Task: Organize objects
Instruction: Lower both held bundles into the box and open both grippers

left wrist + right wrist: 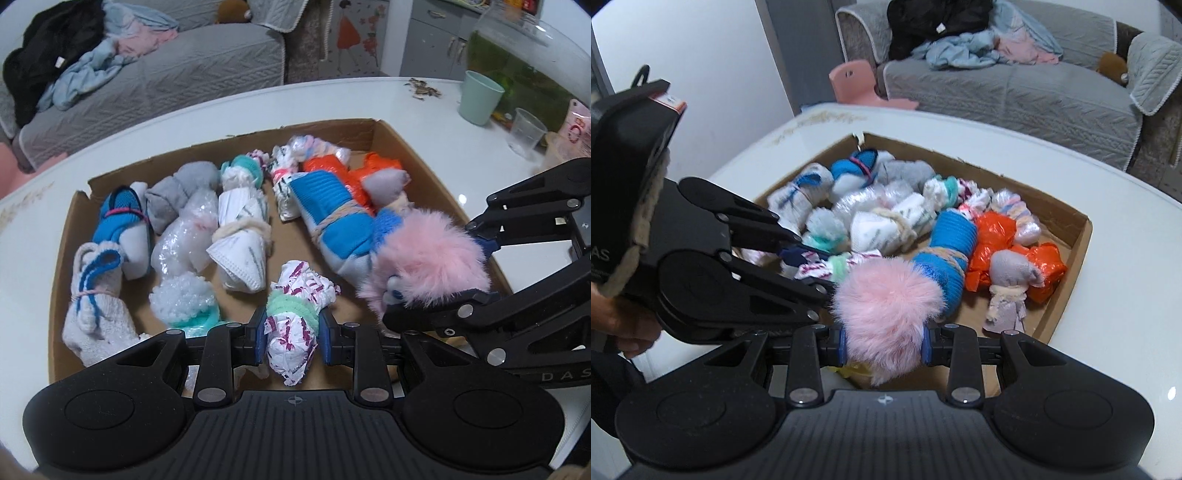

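A shallow cardboard box on the white table holds several tied bundles of socks, cloth and plastic. My left gripper is shut on a white bundle with purple marks and a green tie, over the box's near edge. To its right, my right gripper is shut on a fluffy pink bundle. In the right wrist view the same pink bundle sits squeezed between the blue pads of my right gripper, above the box. The left gripper with its white-purple bundle shows at left.
A mint cup, a clear plastic cup and a large glass tank stand on the table's far right. Crumbs lie near them. A grey sofa with heaped clothes and a pink stool stand beyond the table.
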A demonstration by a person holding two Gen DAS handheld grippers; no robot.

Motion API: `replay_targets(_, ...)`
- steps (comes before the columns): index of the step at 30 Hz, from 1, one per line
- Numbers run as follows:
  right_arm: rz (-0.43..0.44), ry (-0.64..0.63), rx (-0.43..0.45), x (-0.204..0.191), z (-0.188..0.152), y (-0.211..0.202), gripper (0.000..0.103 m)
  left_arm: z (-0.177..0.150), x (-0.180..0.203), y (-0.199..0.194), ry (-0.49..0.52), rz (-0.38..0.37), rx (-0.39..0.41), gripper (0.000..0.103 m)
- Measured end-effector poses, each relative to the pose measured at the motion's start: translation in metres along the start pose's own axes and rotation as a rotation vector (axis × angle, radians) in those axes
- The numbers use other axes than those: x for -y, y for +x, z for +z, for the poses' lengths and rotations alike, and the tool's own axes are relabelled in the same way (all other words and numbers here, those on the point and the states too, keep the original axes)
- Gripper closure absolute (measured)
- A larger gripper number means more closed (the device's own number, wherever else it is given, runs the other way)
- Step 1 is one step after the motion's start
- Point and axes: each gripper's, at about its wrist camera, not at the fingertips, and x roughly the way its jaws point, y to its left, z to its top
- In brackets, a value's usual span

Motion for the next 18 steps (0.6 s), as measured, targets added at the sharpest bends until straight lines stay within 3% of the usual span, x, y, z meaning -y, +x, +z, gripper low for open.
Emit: replay_targets(18, -0.162, -0.033, -0.095, 0.019, -0.01, 0.021, 0.072, 0.004, 0.024, 0.022, -0.023, 0.011, 0.008, 0.07)
